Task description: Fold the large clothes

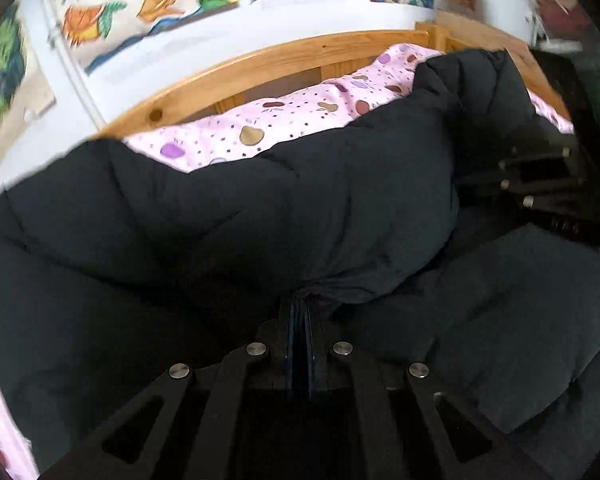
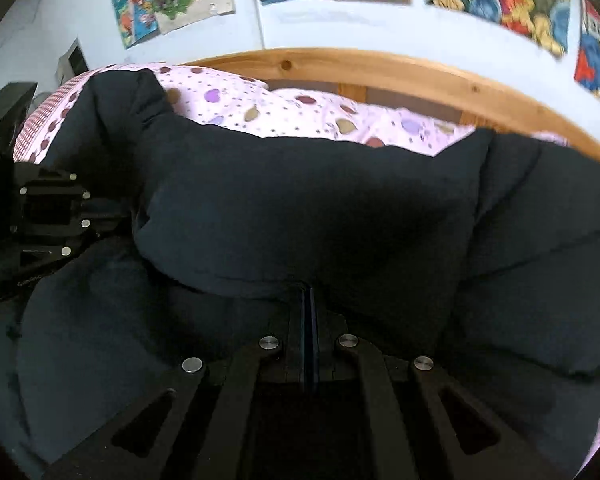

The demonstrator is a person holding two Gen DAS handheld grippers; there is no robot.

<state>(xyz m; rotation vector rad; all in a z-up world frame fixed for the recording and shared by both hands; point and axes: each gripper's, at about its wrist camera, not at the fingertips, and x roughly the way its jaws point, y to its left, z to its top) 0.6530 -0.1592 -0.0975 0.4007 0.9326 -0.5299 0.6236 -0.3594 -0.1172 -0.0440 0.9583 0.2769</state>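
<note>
black puffer jacket (image 1: 228,216) | quilted, bulky | lifted edge doubled over itself

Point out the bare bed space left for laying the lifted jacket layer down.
Bare pink sheet shows only as a strip between the black puffer jacket and the wooden bed frame. Nearer, jacket covers everything, with left gripper and right gripper both pinching it.

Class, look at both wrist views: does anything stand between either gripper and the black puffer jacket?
No. Both the left gripper and right gripper are shut on the black puffer jacket, whose fabric sits pinched between their fingers.
</note>
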